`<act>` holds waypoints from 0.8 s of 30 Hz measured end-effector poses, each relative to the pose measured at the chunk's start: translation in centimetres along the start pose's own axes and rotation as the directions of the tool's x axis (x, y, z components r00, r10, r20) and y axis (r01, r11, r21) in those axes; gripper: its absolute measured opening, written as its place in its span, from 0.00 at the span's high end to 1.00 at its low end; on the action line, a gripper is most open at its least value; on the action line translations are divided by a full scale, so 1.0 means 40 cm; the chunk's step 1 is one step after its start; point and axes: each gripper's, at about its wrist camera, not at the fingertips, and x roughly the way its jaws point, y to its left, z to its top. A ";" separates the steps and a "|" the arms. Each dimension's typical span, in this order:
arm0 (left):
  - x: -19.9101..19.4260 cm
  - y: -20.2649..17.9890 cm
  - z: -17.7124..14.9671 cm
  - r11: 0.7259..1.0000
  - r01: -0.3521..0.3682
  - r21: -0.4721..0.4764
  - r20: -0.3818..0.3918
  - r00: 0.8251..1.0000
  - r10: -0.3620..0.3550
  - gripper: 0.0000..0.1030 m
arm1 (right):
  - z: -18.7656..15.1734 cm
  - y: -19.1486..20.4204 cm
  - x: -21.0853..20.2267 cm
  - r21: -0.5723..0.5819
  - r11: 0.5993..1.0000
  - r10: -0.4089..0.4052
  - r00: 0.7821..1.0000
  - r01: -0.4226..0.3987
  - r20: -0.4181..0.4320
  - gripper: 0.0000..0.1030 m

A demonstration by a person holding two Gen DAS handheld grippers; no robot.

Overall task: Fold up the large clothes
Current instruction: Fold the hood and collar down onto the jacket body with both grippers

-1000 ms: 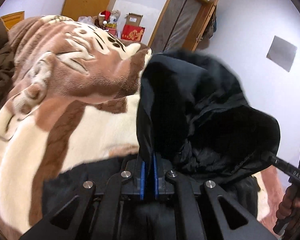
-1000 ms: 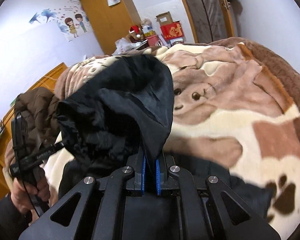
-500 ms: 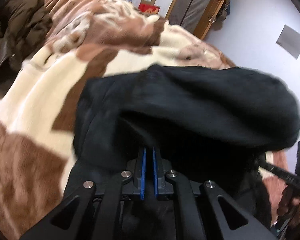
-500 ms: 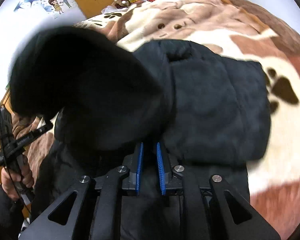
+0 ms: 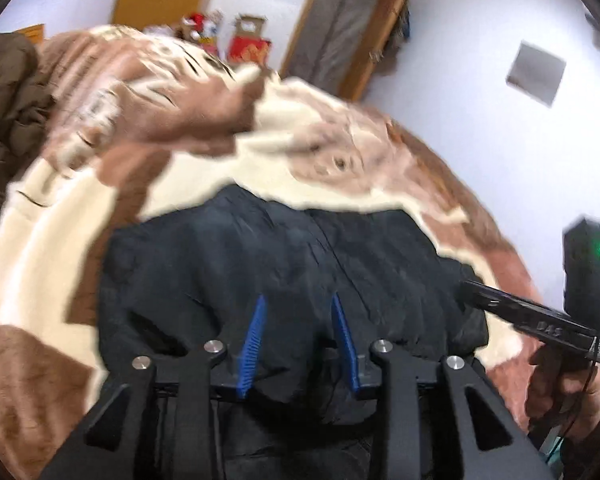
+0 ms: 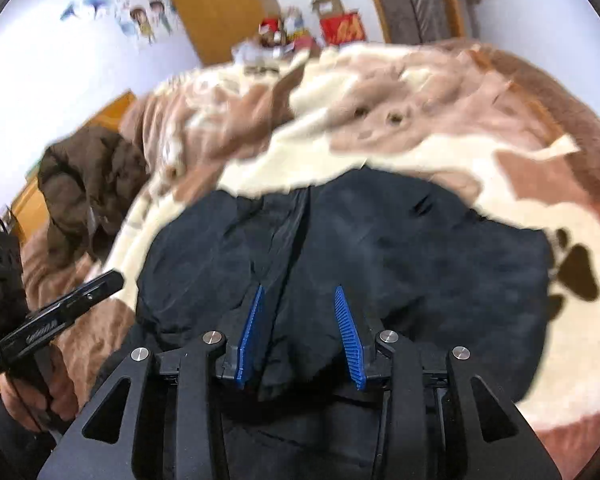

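Opening both grippers (image 5: 298, 300) (image 6: 300, 292) over blk jacket (image 5: 284, 248)

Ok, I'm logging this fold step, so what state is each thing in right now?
black jacket: lying folded on the blanket, released
left gripper: jaws opening, pads off the fabric
right gripper: jaws opening, pads off the fabric
brown coat: heaped, unfolded
blanket: spread over the bed
door: closed

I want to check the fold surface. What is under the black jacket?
The black jacket lies on a brown and cream plush blanket, which shows all around it. What the jacket covers, and anything beneath the blanket, cannot be seen.
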 end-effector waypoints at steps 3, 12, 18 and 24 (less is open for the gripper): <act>0.112 0.006 -0.071 1.000 -0.031 0.006 -0.116 0.993 0.031 0.65 | -0.063 0.004 0.087 -0.033 0.999 -0.031 0.997 0.029 -0.070 0.63; 0.165 -0.003 -0.164 0.994 -0.106 -0.002 -0.157 0.982 0.104 0.65 | -0.136 0.021 0.099 -0.032 0.997 -0.066 0.996 0.064 -0.062 0.63; 0.177 0.014 -0.197 0.994 -0.105 -0.036 -0.172 0.980 0.098 0.65 | -0.190 -0.027 0.170 0.041 0.998 -0.033 0.986 0.040 -0.161 0.63; 0.243 0.021 -0.160 0.990 -0.137 -0.046 -0.219 0.968 0.124 0.65 | -0.174 -0.029 0.191 0.021 0.998 -0.055 0.984 0.059 -0.168 0.63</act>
